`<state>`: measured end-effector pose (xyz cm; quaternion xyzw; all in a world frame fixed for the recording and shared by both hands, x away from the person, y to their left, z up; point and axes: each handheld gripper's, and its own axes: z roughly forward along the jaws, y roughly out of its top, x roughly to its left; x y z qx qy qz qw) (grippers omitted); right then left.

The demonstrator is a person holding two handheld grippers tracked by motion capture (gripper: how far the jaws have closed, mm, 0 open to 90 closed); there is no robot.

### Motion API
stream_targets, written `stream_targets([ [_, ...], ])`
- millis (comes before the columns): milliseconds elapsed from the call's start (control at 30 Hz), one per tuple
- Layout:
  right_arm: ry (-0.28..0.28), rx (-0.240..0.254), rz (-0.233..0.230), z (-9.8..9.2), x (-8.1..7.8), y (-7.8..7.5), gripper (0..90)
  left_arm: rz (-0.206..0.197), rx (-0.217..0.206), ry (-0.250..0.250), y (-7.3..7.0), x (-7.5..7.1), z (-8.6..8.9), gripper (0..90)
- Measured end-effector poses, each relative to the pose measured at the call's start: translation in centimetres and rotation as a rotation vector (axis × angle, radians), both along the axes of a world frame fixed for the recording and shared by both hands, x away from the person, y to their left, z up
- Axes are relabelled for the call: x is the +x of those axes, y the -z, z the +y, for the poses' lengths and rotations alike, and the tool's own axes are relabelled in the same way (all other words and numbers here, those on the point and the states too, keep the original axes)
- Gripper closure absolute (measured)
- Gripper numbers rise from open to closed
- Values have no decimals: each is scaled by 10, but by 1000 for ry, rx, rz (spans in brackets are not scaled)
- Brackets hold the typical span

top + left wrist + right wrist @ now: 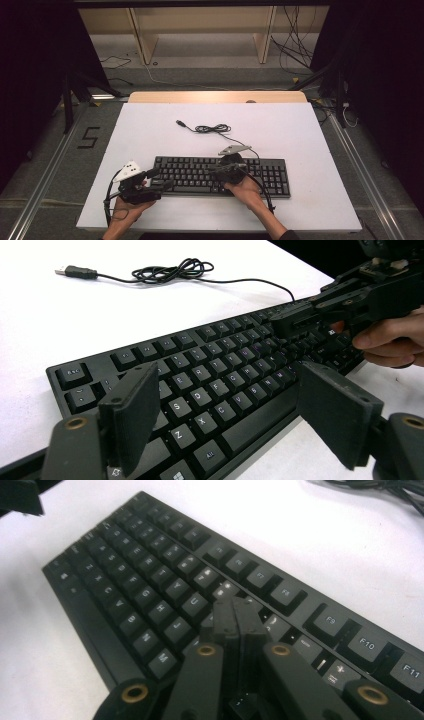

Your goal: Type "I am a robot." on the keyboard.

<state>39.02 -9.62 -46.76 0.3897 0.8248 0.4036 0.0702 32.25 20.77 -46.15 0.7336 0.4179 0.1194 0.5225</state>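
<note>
A: Keyboard (pixel 220 175) – black plastic, long flat slab, matte square keycaps w/ faint legends. Sits near the front edge of the white tabletop (pixel 150 135), lengthwise across it.

B: Cable?

A: Thin black cord (pixel 212 129), bunched in a loose coil behind the kbd, USB plug (pixel 181 123) lying free at the end.

B: Grippers?

A: Right gripper (pixel 235 611): flat black jaws pressed together, nothing between them, tips down over the middle keys near U/J. Can't tell if they touch a key. Left gripper (pixel 225 415): jaws spread wide, slab-shaped pads, hovering at the kbd's left end, not holding anything.

B: Anything unclear?

A: Key legends mostly too dim to read in the high view. Right end of the kbd is cut off in both gripper views.
</note>
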Motion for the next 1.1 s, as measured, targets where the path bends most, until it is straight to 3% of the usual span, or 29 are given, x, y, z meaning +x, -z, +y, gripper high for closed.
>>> stream_targets([
  [767,12,-40,8,3,2,10,900,0,2,-3,0,0,1,250],
  [933,22,-18,15,2,2,9,900,1,3,-2,0,1,0,250],
  [1100,24,23,4,-3,-2,2,833,4,9,-1,1,1,-1,252],
])
